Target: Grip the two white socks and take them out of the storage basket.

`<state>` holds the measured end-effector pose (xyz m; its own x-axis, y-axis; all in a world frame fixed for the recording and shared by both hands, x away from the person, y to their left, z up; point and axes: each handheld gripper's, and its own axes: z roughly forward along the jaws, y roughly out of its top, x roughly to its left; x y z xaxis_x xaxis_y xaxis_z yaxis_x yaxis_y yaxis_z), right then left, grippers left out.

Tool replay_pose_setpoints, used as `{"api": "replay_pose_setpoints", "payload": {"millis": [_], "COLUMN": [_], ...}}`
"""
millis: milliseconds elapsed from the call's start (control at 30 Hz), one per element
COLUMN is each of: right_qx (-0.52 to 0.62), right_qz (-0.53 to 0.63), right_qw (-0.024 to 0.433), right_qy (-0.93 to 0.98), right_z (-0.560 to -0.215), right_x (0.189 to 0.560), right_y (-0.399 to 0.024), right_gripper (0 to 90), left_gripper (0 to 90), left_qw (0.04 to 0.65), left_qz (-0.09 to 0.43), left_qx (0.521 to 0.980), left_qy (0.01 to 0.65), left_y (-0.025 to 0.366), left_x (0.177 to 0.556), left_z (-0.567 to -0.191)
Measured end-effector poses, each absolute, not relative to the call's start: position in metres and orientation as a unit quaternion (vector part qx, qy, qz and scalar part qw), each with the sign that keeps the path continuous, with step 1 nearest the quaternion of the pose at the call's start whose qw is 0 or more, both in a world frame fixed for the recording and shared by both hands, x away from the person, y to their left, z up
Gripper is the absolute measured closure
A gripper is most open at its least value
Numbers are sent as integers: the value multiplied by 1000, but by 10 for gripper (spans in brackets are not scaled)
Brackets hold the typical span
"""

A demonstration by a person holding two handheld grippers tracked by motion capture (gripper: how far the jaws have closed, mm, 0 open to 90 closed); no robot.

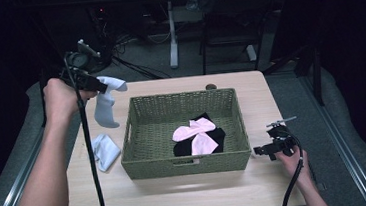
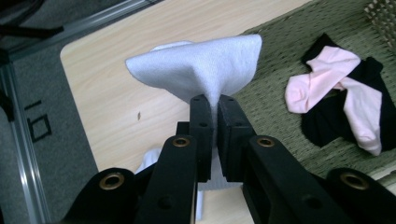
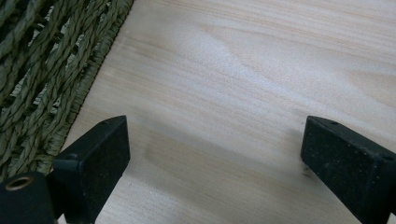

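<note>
My left gripper is raised above the table's far left and is shut on a white sock, which hangs down from its jaws. In the left gripper view the white sock bunches out above the closed fingertips. A second white sock lies flat on the table left of the basket. The green woven basket holds two pink socks on top of black socks. My right gripper rests low by the basket's right front corner, open, with bare wood between its fingers.
The light wooden table has free room in front of the basket and to its right. A small dark round object sits at the far edge behind the basket. Dark floor, cables and chair legs lie beyond.
</note>
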<state>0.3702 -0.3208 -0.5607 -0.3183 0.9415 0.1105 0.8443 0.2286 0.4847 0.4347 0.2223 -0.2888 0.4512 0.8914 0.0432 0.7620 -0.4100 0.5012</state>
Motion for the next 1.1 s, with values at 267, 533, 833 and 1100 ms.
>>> {"api": "replay_pose_setpoints", "payload": {"millis": [267, 533, 833, 1100], "right_qx": [577, 576, 576, 578], "right_qz": [235, 234, 232, 238], "right_qw": [105, 104, 101, 99], "right_qy": [775, 777, 777, 774], "right_z": [-561, -561, -561, -561], "right_x": [370, 370, 370, 370], "right_y": [-321, -321, -320, -321], "right_gripper": [78, 78, 78, 78], "left_gripper": [857, 856, 858, 859], "left_qw": [199, 191, 181, 169], "left_qz": [150, 145, 130, 102], "left_qx": [809, 800, 795, 788], "left_qy": [532, 550, 564, 583], "left_y": [252, 270, 282, 288], "left_x": [430, 427, 427, 431], "left_z": [-304, -321, -353, -400]}}
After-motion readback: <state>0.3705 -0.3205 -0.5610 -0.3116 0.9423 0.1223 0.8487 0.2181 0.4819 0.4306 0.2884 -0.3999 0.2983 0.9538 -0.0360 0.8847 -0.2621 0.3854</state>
